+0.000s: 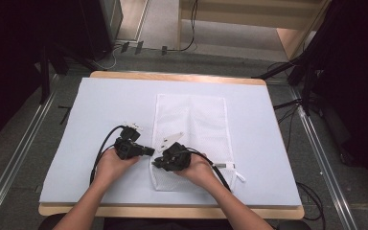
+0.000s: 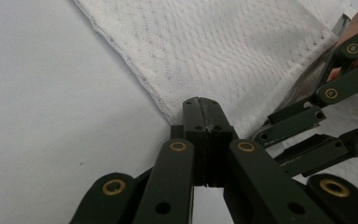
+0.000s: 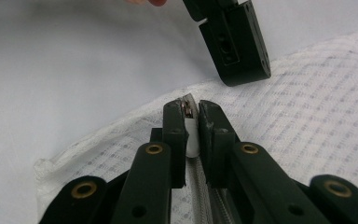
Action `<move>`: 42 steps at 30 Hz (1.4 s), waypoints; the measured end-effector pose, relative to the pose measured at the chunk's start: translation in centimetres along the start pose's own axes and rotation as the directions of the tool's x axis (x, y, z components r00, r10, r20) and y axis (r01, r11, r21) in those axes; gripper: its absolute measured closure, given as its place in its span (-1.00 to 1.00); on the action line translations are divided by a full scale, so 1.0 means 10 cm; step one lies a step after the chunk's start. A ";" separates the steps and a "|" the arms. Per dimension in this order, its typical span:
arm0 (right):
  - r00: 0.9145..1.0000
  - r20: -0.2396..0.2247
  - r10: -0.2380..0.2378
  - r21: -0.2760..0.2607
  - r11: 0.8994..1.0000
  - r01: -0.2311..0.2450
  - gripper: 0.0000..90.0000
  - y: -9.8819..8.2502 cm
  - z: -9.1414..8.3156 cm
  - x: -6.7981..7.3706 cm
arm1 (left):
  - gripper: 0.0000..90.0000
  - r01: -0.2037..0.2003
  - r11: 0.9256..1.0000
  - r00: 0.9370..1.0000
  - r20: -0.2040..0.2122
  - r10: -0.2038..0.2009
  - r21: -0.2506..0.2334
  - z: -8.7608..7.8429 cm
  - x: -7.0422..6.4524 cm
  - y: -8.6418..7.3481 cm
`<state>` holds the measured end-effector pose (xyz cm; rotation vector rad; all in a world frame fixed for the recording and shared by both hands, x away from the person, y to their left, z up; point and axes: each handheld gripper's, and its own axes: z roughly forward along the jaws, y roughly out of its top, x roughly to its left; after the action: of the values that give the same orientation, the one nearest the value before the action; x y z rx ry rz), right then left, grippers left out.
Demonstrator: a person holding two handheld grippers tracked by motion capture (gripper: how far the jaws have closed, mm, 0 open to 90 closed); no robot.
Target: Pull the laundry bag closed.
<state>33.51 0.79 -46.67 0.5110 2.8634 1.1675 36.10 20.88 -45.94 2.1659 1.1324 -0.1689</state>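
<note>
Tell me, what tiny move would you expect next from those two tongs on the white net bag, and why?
Probably the right tongs should draw the zipper pull along the zipper. They are already shut on the pull at the corner of the mesh bag, while the left tongs, closed, press the bag's edge there, seemingly to steady it.

White mesh bag [image 1: 191,124], pale-blue mat [image 1: 105,110], blk tools.
</note>
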 end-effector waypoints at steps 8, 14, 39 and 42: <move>1.000 0.017 0.009 -0.024 1.000 -0.009 0.86 -0.02 0.01 0.02 | 1.00 0.020 1.000 1.000 0.016 -0.021 0.021 -0.10 -0.13 -0.09; 1.000 0.026 0.003 -0.024 1.000 -0.003 0.86 -0.02 0.02 0.04 | 1.00 0.037 0.999 0.999 0.036 -0.037 0.018 -0.09 -0.11 -0.16; 1.000 0.027 -0.001 -0.025 1.000 0.002 0.99 -0.06 -0.03 0.04 | 1.00 0.041 0.999 0.999 0.017 -0.041 0.001 0.00 -0.13 -0.16; 1.000 0.027 -0.011 -0.024 1.000 0.012 0.99 -0.06 -0.04 0.04 | 1.00 0.045 0.999 0.999 0.024 -0.045 0.006 0.00 -0.13 -0.16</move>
<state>32.92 0.23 -46.76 0.5044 2.8225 1.1829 34.09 20.66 -46.23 2.1389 1.1687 -0.2176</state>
